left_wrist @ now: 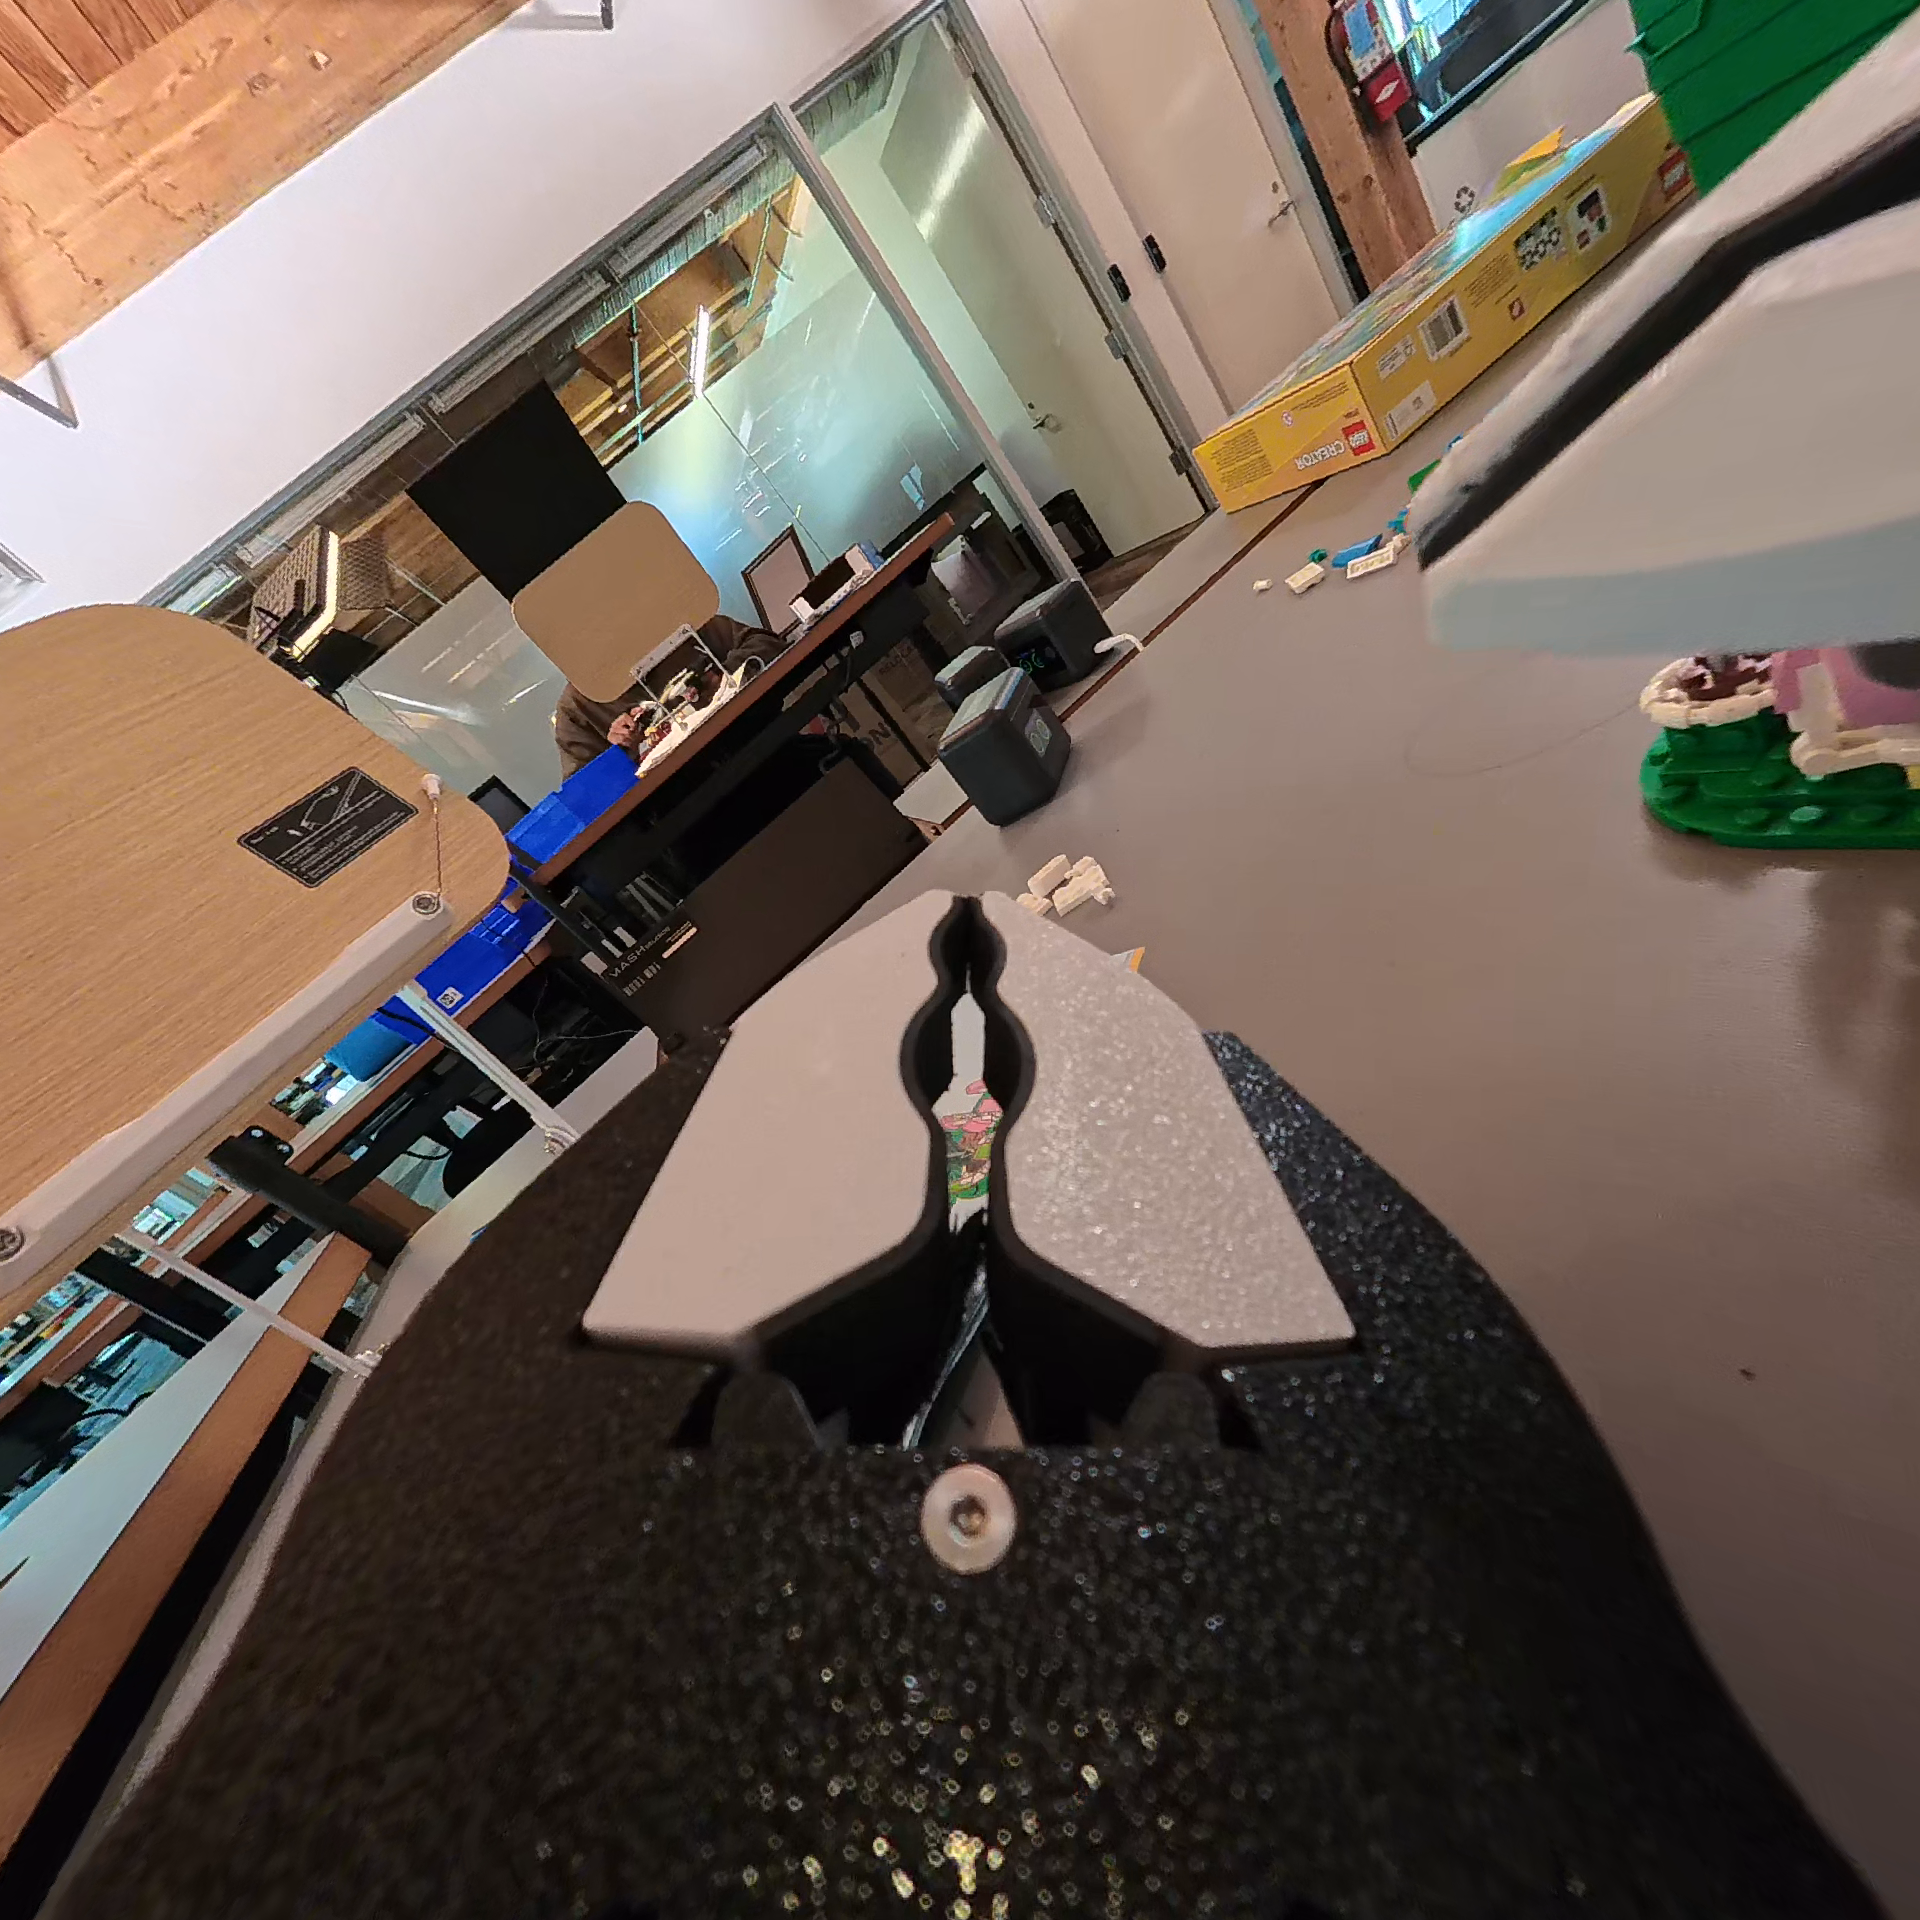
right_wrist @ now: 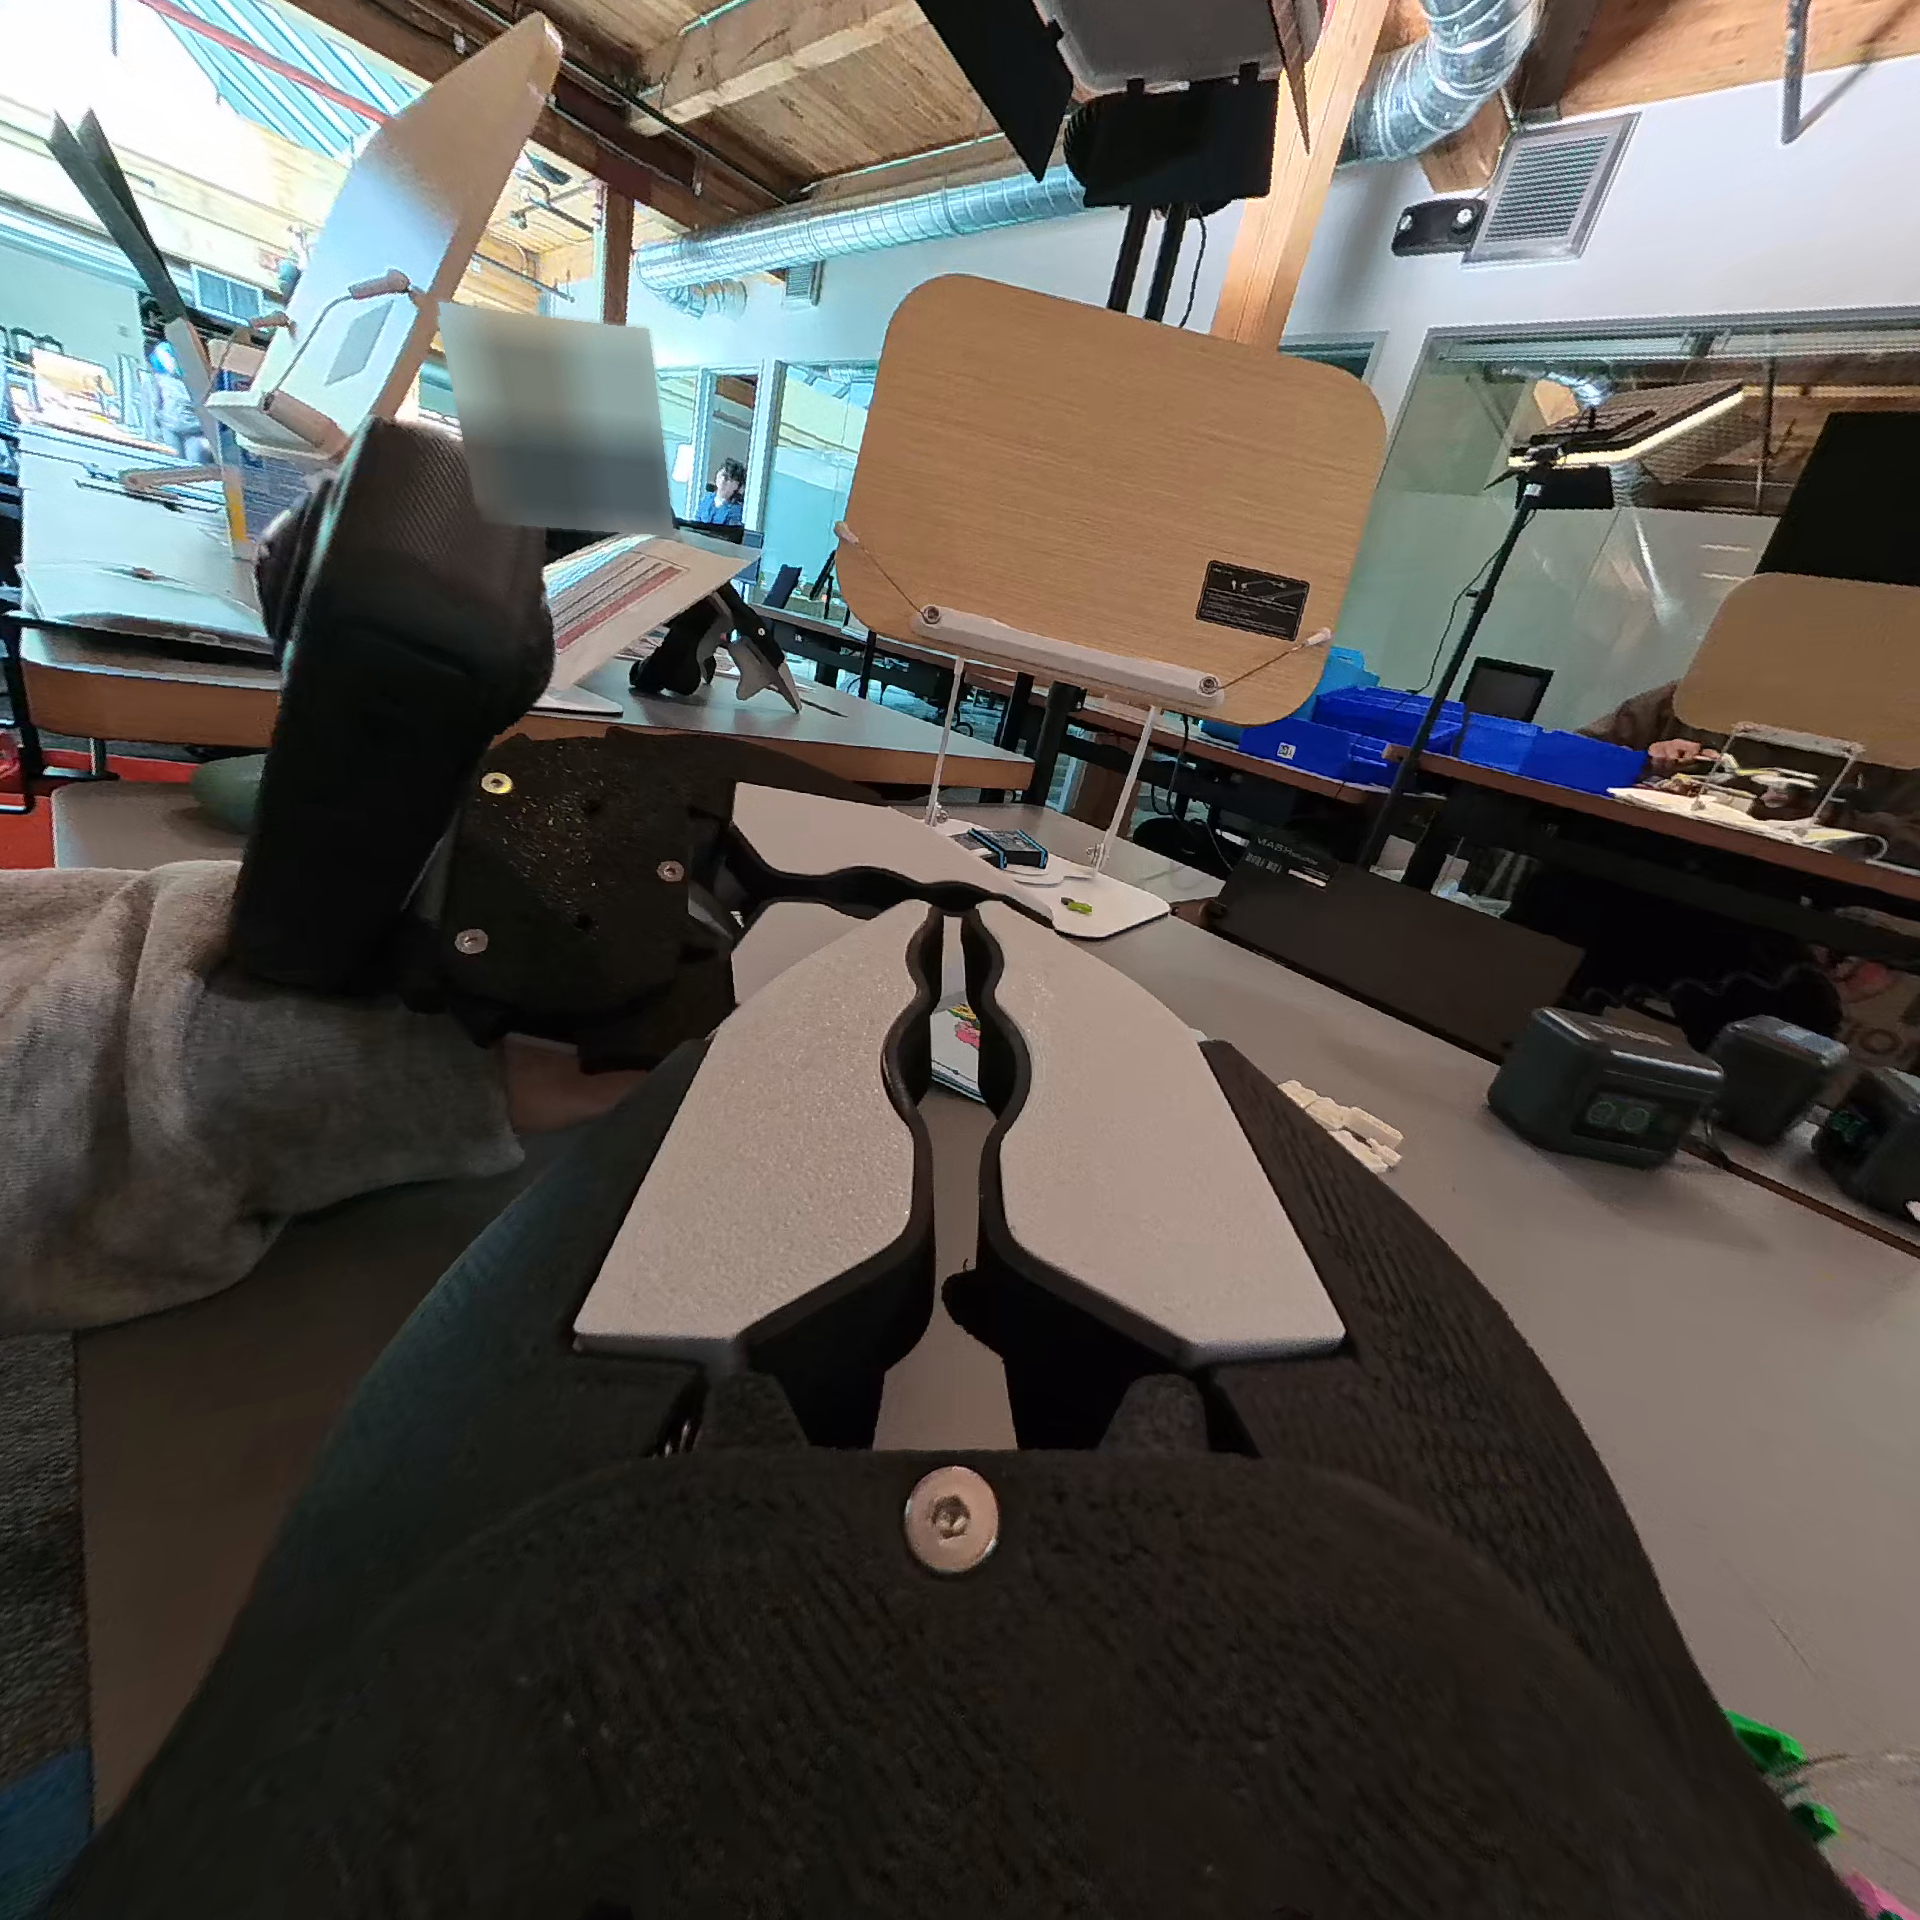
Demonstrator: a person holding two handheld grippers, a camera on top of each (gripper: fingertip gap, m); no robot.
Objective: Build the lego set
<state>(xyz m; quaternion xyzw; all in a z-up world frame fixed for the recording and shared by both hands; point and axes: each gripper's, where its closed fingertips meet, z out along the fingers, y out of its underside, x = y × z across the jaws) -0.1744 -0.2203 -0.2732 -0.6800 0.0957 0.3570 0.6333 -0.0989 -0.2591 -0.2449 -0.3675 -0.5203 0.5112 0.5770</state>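
Observation:
My left gripper (left_wrist: 966, 916) is shut, tips touching, low over the grey table (left_wrist: 1351, 1039). The printed instruction booklet (left_wrist: 972, 1132) shows through the slit between its fingers, lying beneath. A part-built model on a green base with pink and white pieces (left_wrist: 1766, 774) stands at the right. My right gripper (right_wrist: 956, 920) is shut to a narrow slit with nothing seen between the fingers; the booklet (right_wrist: 961, 1034) shows beyond it. In the right wrist view the left gripper (right_wrist: 582, 883) reaches in from the left, its tips just past the right gripper's tips. In the left wrist view the right gripper's blurred finger (left_wrist: 1683, 416) hangs above the model.
Loose white bricks (left_wrist: 1070, 883) (right_wrist: 1340, 1122) lie ahead, with more small pieces (left_wrist: 1340, 556) farther off. A yellow set box (left_wrist: 1434, 353) lies at the back. A wooden book stand (right_wrist: 1112, 488) stands ahead. Dark power units (right_wrist: 1600, 1091) sit at the table edge. A grey sleeve (right_wrist: 156, 1070) rests at left. Left tips to right tips: about 9 cm.

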